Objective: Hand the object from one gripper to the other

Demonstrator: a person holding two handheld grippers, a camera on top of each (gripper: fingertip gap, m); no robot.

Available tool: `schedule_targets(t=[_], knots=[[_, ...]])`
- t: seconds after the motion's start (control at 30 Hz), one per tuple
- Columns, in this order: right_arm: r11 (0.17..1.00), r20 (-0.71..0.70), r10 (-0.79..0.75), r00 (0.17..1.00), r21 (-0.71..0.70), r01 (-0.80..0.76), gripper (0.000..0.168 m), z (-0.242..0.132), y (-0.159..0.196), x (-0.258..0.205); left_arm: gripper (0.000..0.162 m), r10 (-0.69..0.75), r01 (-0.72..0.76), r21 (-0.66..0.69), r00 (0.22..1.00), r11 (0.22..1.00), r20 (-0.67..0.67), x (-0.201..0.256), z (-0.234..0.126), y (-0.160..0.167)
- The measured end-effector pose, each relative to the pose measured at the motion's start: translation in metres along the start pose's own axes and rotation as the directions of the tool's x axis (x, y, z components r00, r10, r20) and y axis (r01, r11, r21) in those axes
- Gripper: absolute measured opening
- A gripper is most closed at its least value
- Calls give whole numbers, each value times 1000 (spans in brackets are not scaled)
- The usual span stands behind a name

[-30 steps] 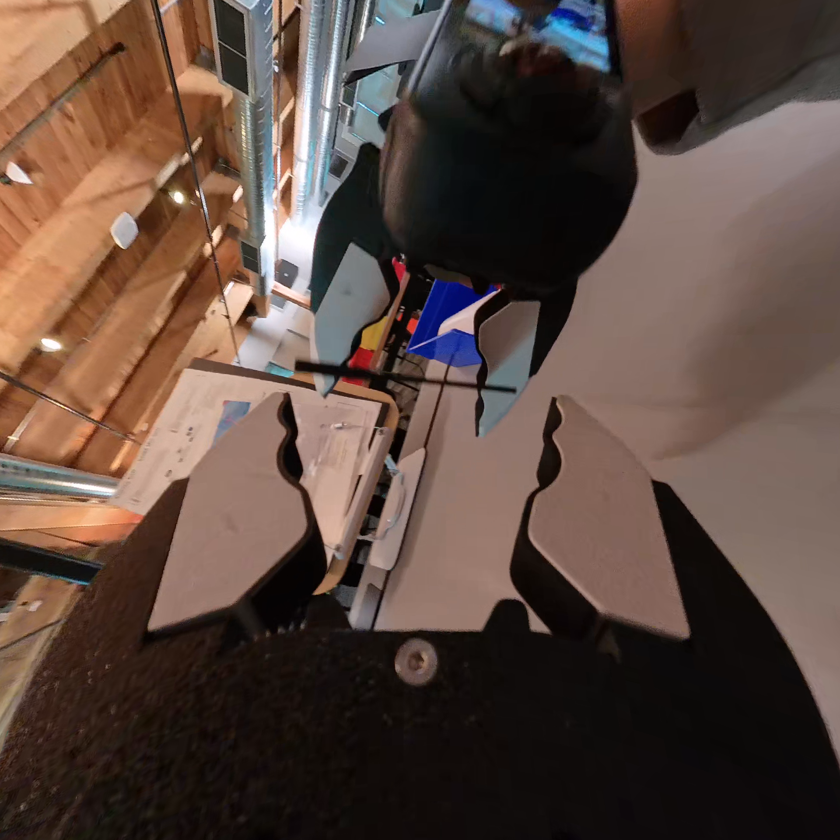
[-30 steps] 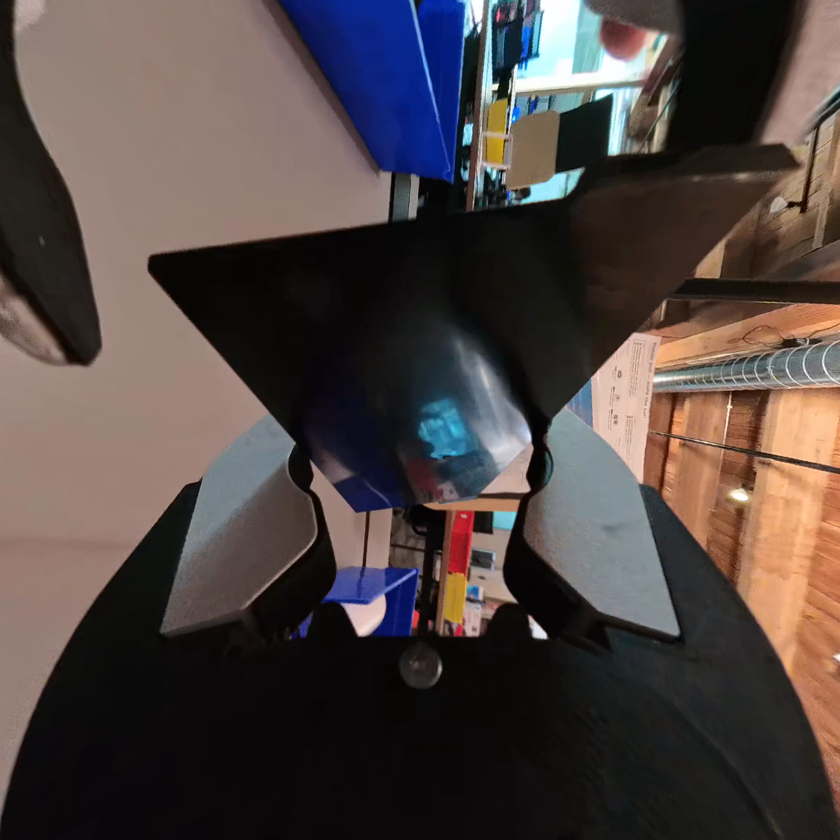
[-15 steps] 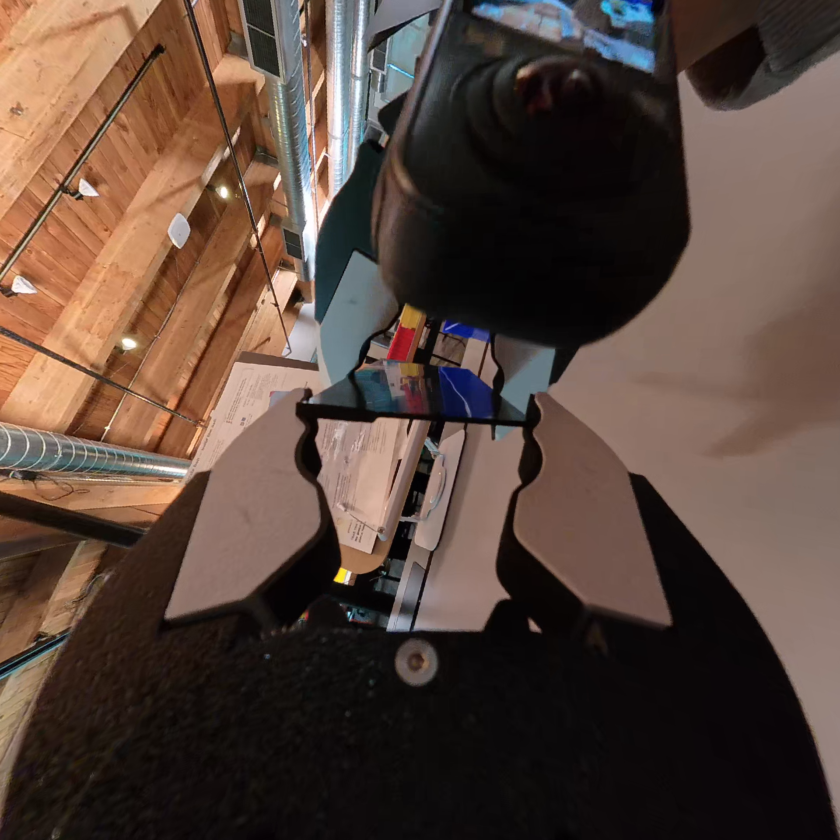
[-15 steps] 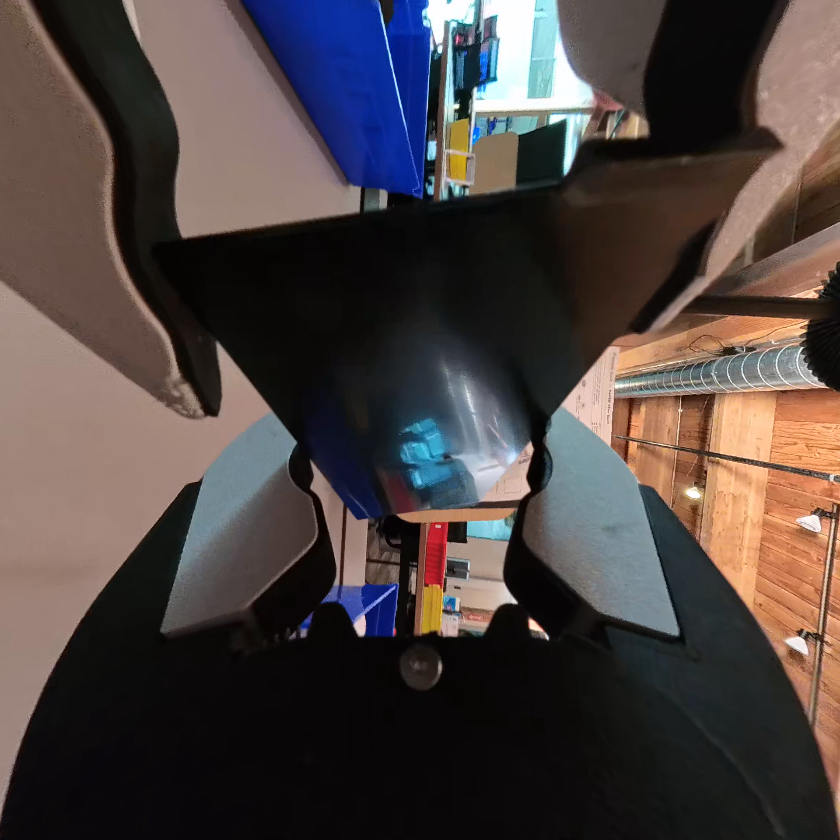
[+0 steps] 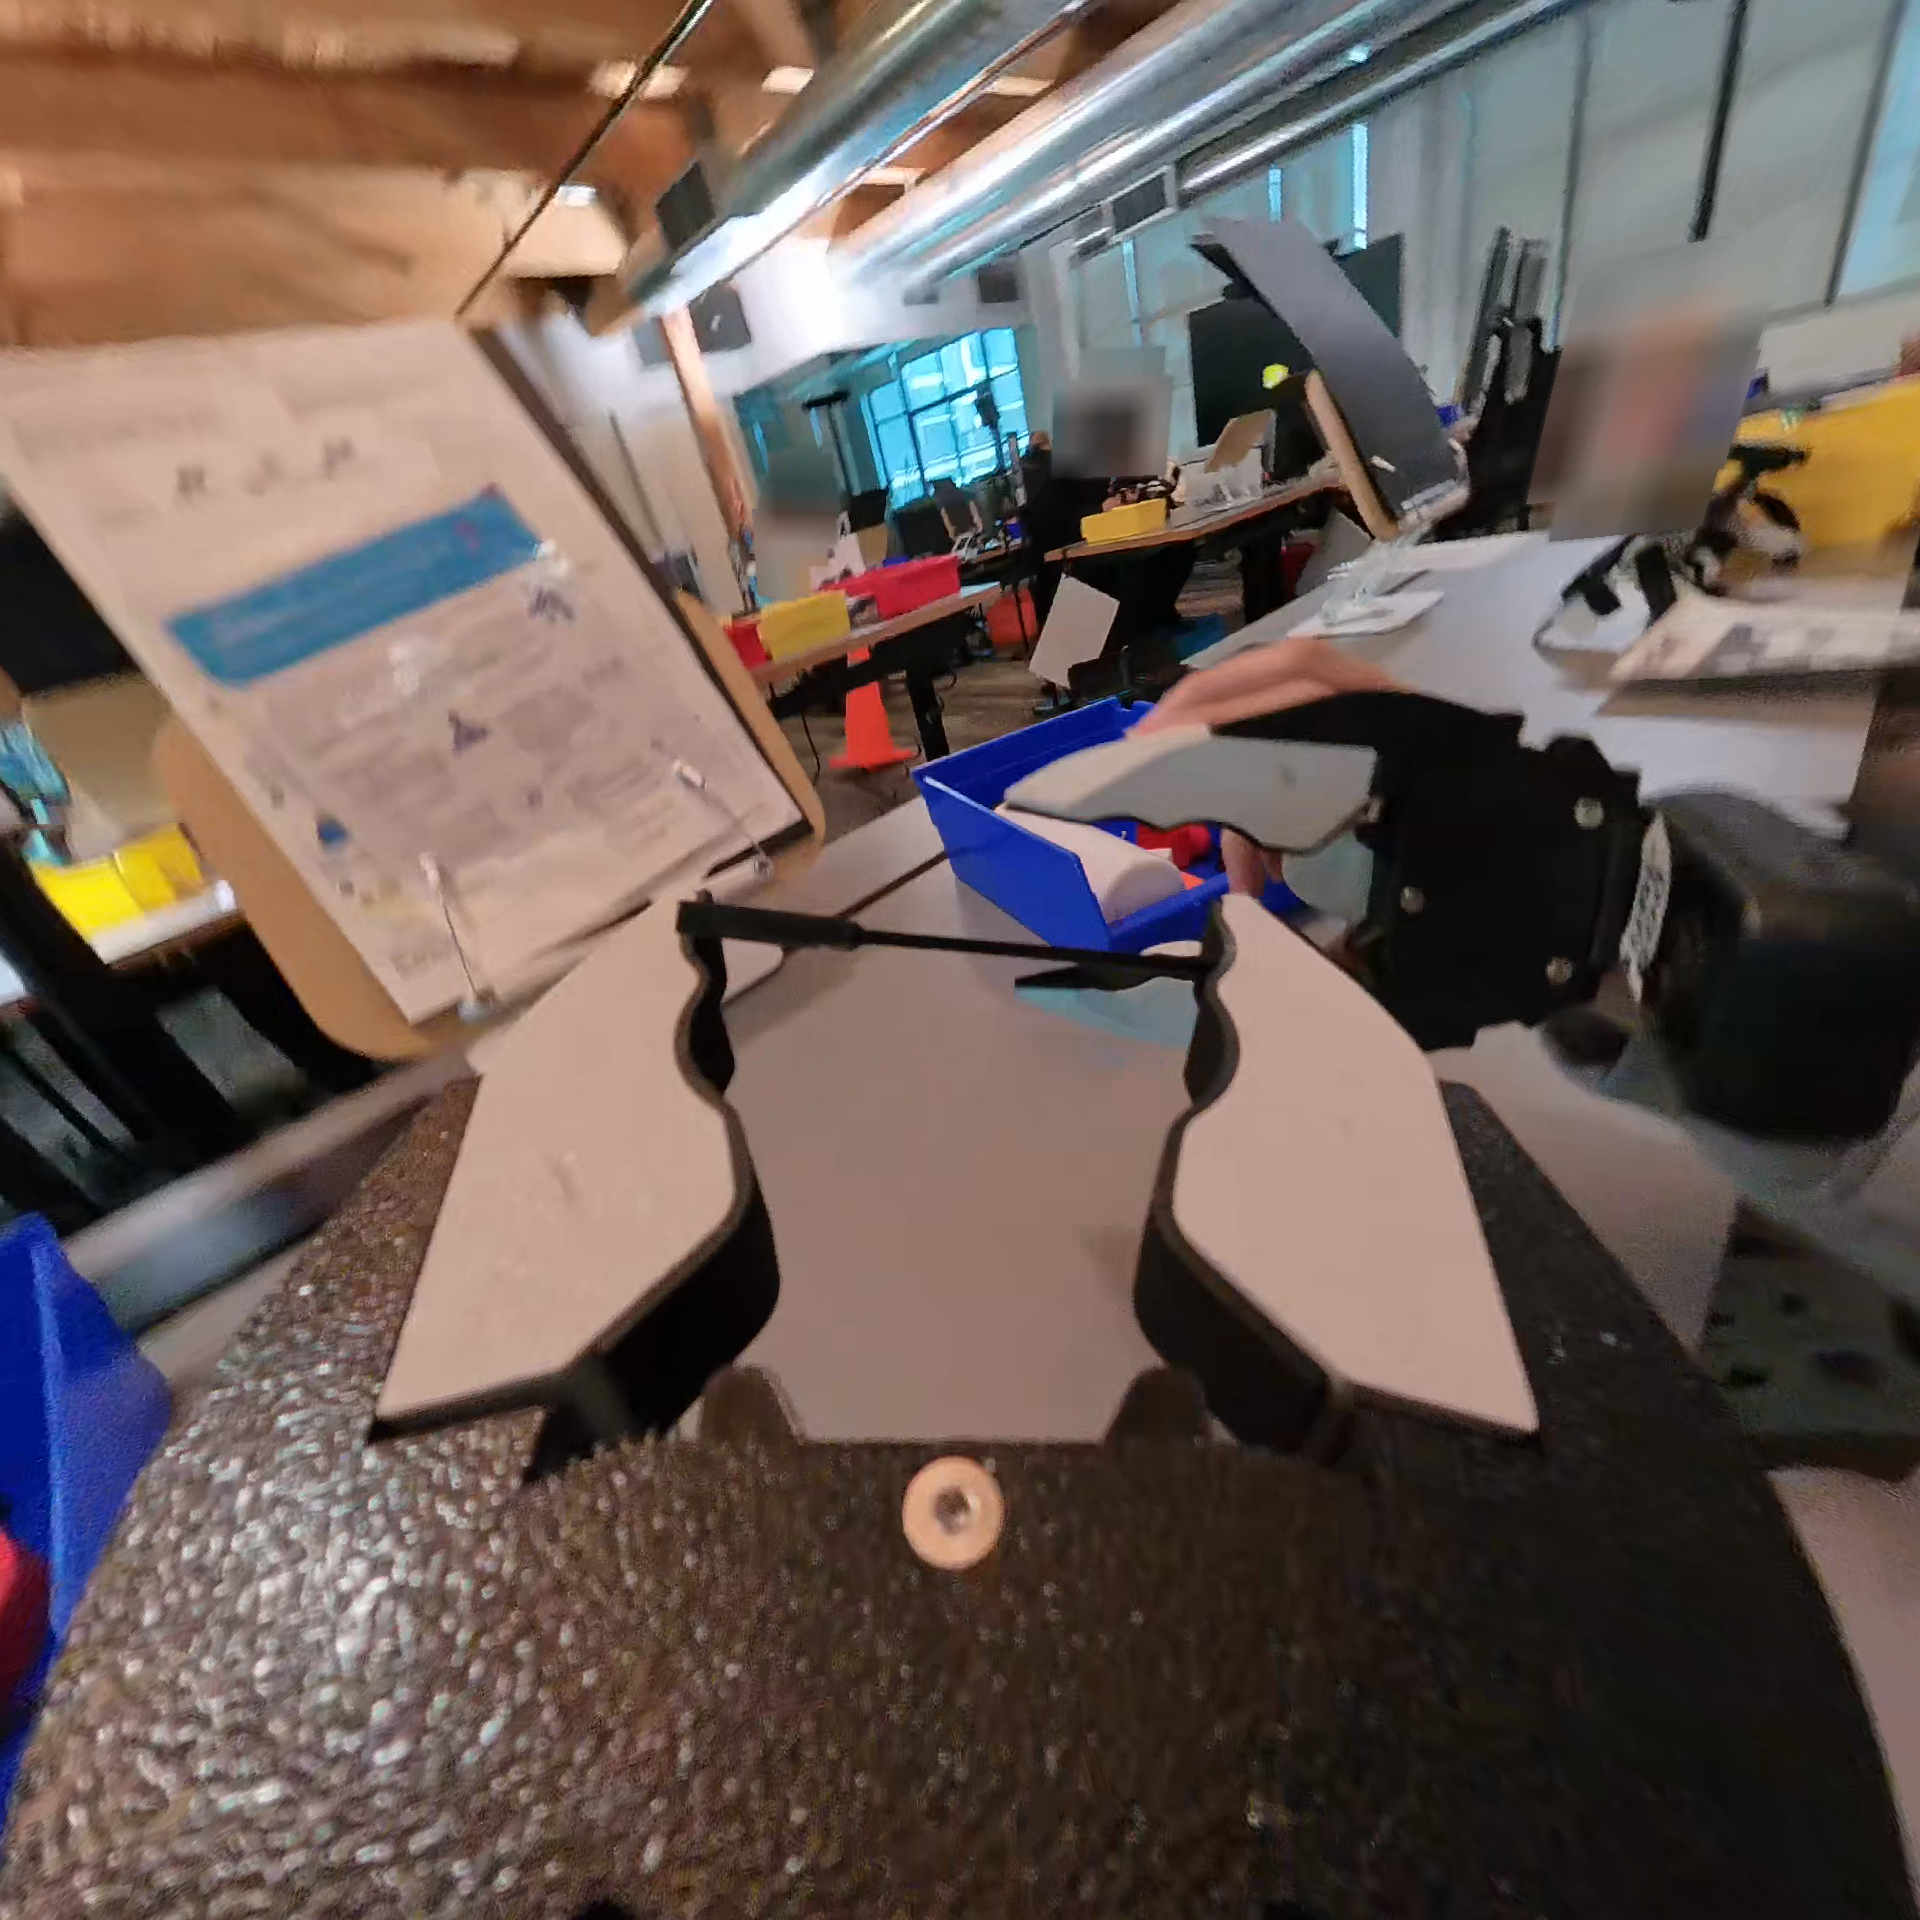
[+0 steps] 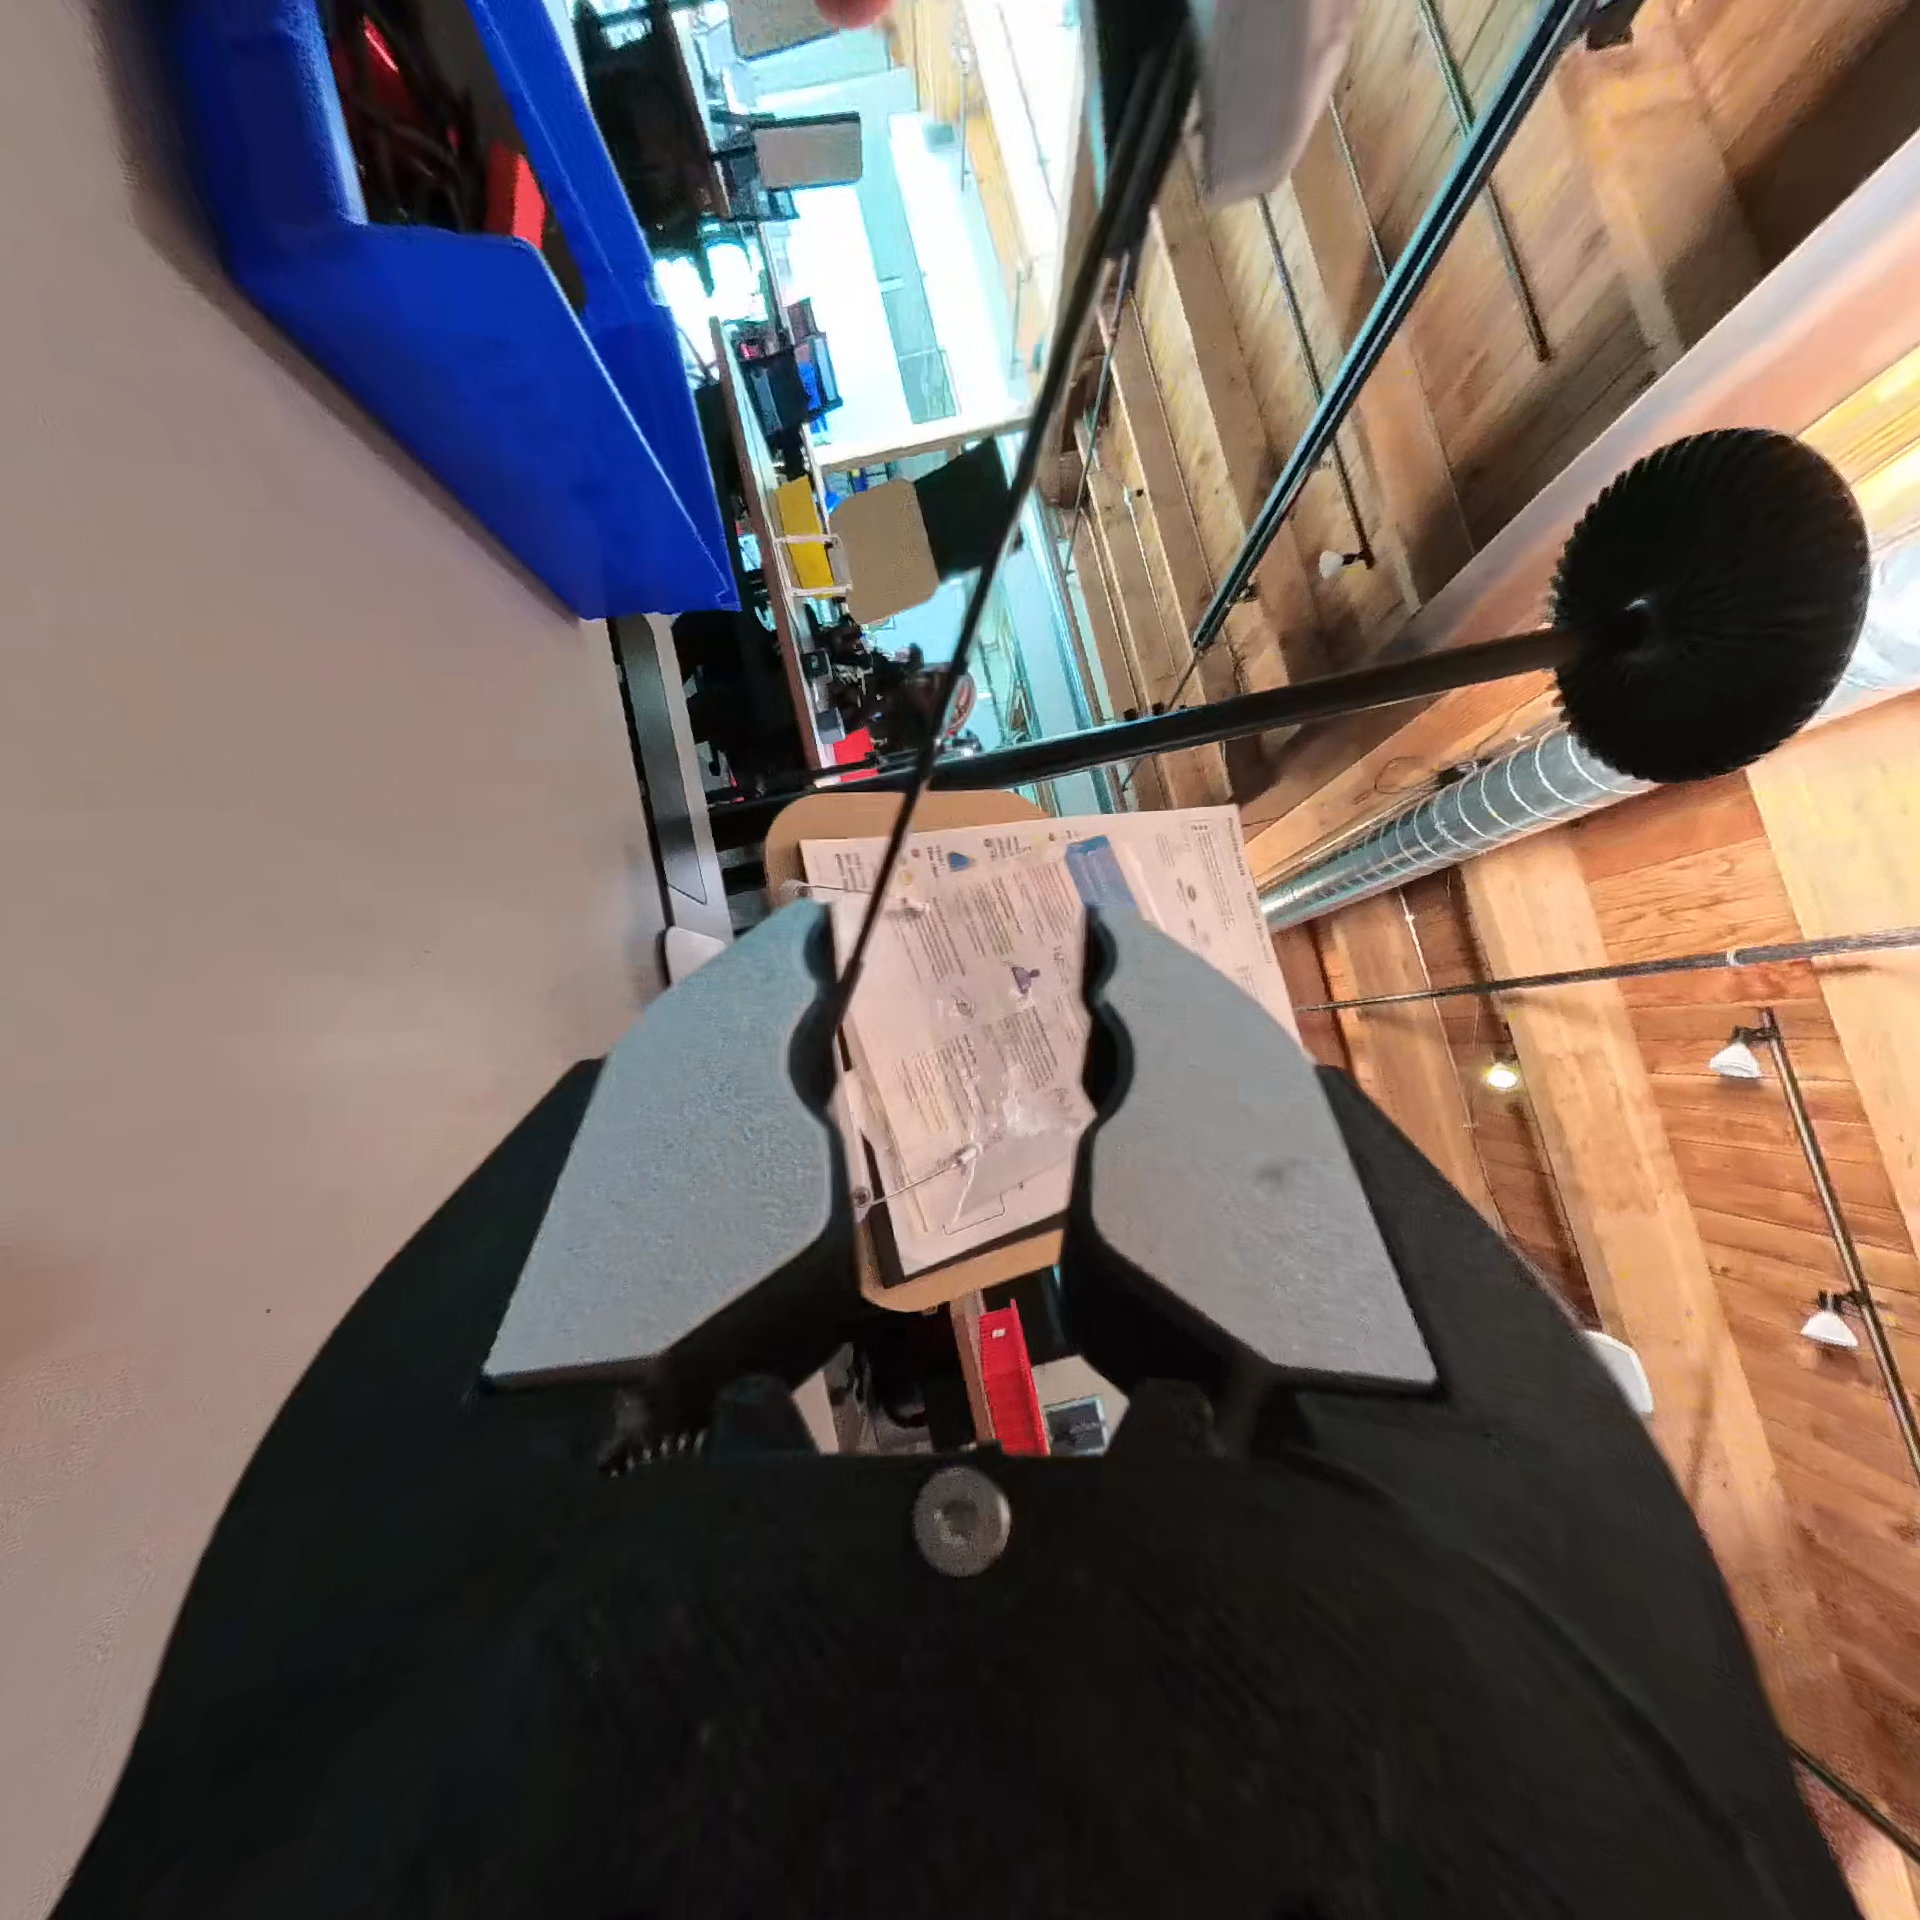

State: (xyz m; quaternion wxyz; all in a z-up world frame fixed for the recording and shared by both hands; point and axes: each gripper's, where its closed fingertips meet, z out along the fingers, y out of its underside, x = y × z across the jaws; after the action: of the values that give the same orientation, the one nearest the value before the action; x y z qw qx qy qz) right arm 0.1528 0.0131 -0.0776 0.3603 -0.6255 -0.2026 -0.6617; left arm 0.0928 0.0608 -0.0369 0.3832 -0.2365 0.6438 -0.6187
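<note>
The object is a thin black flat plate (image 5: 831,928), seen edge-on. My left gripper (image 5: 951,940) is shut on it, pinching it by its two ends between the fingertips, above the grey table (image 5: 935,1164). My right gripper (image 5: 1143,810) is off to the right in the left wrist view, seen side-on, a little above and apart from the plate. In the right wrist view the right gripper (image 6: 961,935) has a gap between its fingers and holds nothing. There the plate (image 6: 986,582) shows as a thin dark line running up to a left finger (image 6: 1247,104).
A blue bin (image 5: 1039,862) with a white roll and red parts stands on the table behind the plate; it also shows in the right wrist view (image 6: 468,343). A clipboard with paper (image 5: 416,665) stands at the left. A black ribbed disc on a rod (image 6: 1704,613) is at the right. The tips of one gripper are about 10 cm away from the tips of the other.
The right gripper has let go of the plate and drawn aside, its fingers now closer together. The left gripper holds the plate alone and has swung round to face the table.
</note>
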Motion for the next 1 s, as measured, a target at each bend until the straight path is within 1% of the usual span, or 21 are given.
schedule_targets(t=[0.03,0.07,0.13,0.17,0.2,0.23,0.3,0.37,0.4,0.43,0.47,0.53,0.6,0.63,0.67,0.77,0.8,0.83,0.9,0.93,1.0], knots=[[1000,-6,4,1000,1,-4,36,1,0,-1,86,-68,68,-3,998,998,7,-5,-2,-1],[1000,-9,11,1000,-4,-11,31,2,2,-2,86,-134,134,3,991,991,1,-8,-4,-2],[999,7,34,999,-14,-34,29,4,5,-7,86,-260,260,8,965,966,-28,-13,-9,-4],[999,24,48,999,-15,-48,23,5,5,-10,86,-308,309,12,950,951,-46,-14,-10,-6],[998,41,63,997,-11,-63,10,6,4,-14,86,-344,345,11,937,938,-60,-15,-11,-6],[996,67,91,994,-7,-90,6,7,3,-18,86,-361,362,8,930,932,-64,-17,-12,-6],[978,145,209,967,-13,-210,2,8,1,-28,86,-350,351,4,935,936,-60,-18,-11,-4],[925,179,371,911,15,-380,2,8,-2,-24,86,-312,315,30,947,949,-79,-18,-13,-8],[882,219,454,864,26,-470,2,6,-3,-23,87,-290,295,37,952,955,-97,-16,-14,-10],[824,290,535,793,28,-566,2,3,-7,-24,84,-260,268,52,957,962,-126,-14,-15,-13],[752,373,607,701,16,-659,1,-1,-11,-25,90,-223,237,81,963,968,-152,-12,-18,-17],[580,529,698,483,-23,-814,1,-10,-22,-27,94,-154,184,124,964,975,-216,-8,-23,-22],[396,696,681,228,-88,-914,1,-26,-42,-28,93,-110,164,144,941,976,-321,3,-28,-23],[321,763,636,117,-123,-939,2,-34,-52,-29,91,-97,161,143,923,976,-372,9,-31,-22],[270,822,569,17,-168,-948,2,-45,-61,-31,90,-80,154,146,904,977,-420,15,-34,-21],[184,922,322,-214,-283,-941,1,-78,-89,-33,92,11,124,215,846,969,-533,30,-44,-20],[162,929,253,-271,-317,-935,2,-86,-97,-33,92,8,151,223,811,963,-584,37,-48,-19],[156,928,200,-314,-346,-925,2,-92,-103,-33,95,-14,198,211,761,957,-649,44,-53,-20],[174,911,117,-394,-410,-895,2,-102,-113,-40,100,-32,276,198,651,940,-758,59,-64,-21],[194,899,104,-426,-439,-877,2,-103,-117,-47,100,-20,289,209,627,934,-779,63,-66,-21],[235,872,85,-481,-487,-841,2,-106,-125,-59,100,10,281,233,619,931,-786,68,-65,-16]])
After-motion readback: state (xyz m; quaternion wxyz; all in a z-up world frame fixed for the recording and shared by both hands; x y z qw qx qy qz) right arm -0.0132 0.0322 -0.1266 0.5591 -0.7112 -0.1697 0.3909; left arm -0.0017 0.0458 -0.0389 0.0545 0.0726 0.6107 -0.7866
